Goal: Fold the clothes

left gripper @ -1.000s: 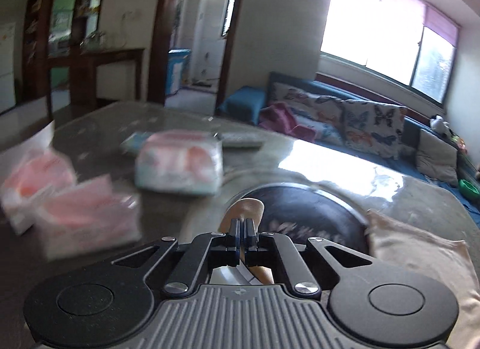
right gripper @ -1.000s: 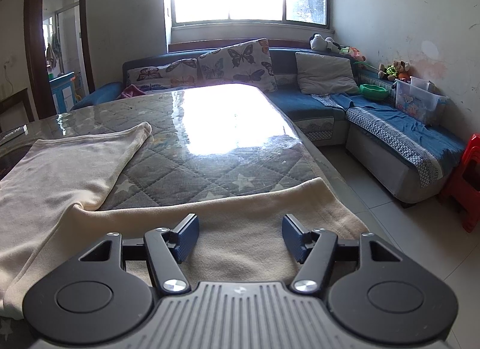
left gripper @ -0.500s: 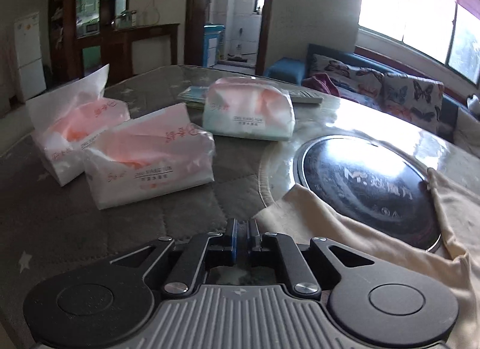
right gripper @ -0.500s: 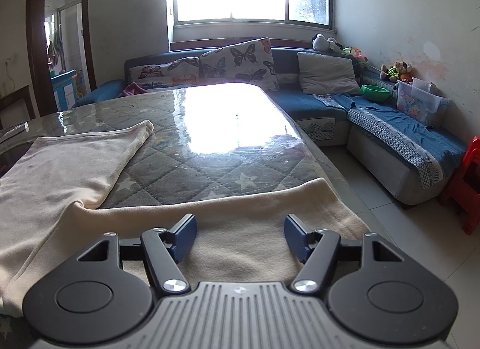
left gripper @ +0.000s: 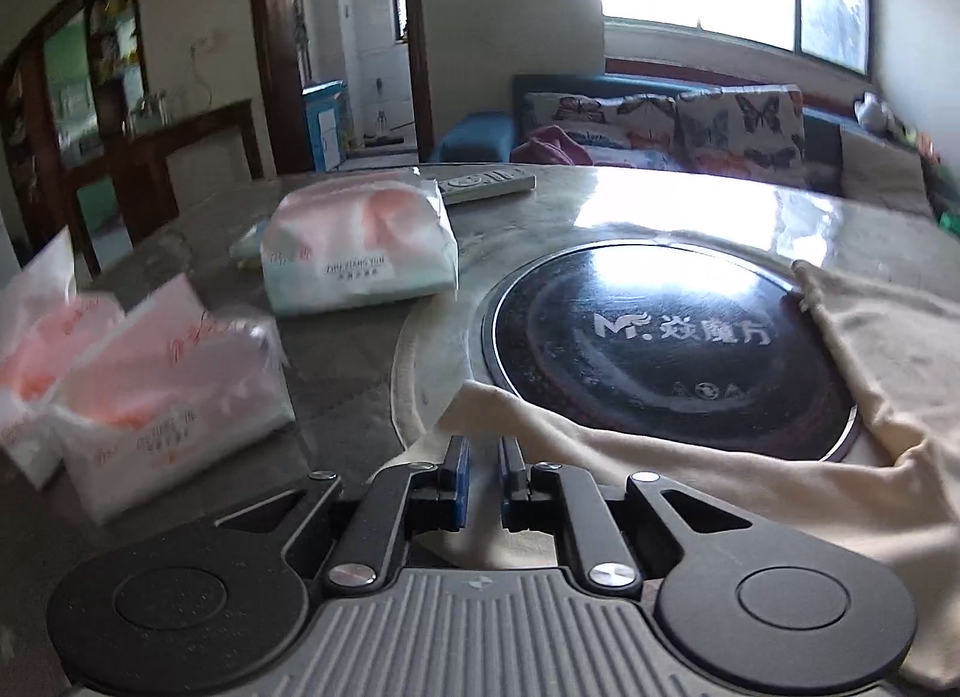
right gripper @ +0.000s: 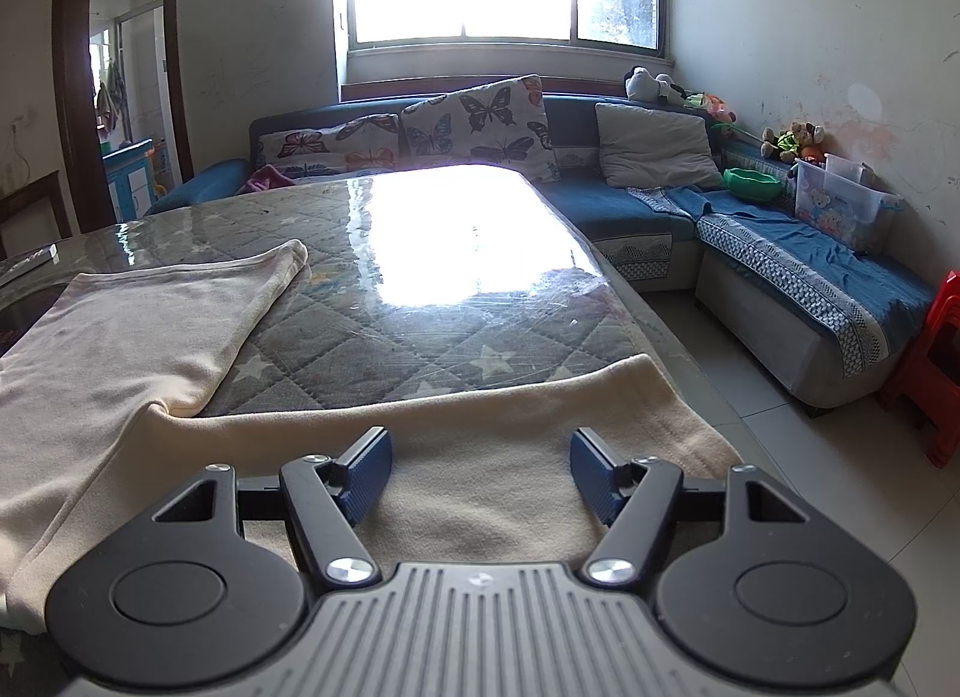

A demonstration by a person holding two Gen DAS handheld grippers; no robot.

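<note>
A cream garment [right gripper: 468,457] lies spread on the quilted table [right gripper: 420,331], one long part [right gripper: 150,325] reaching to the far left. My right gripper [right gripper: 480,472] hovers open just over its near part, nothing between the pads. In the left wrist view the same garment [left gripper: 750,493] drapes round a black round cooktop [left gripper: 660,337]. My left gripper [left gripper: 483,460] sits low at the cloth's left end. Its jaws stand a narrow slit apart, with cloth showing in the gap and the pads not pressing on it.
Three tissue packs [left gripper: 360,247] [left gripper: 174,391] [left gripper: 36,349] and a remote [left gripper: 486,182] lie left of and behind the cooktop. A blue sofa [right gripper: 780,259] with cushions runs behind and right of the table. A red stool [right gripper: 936,373] stands on the tiled floor.
The left gripper dropped toward the table at the cloth's end and its jaws, shut before, now stand slightly apart. The right gripper's jaws widened a little; it stayed in place.
</note>
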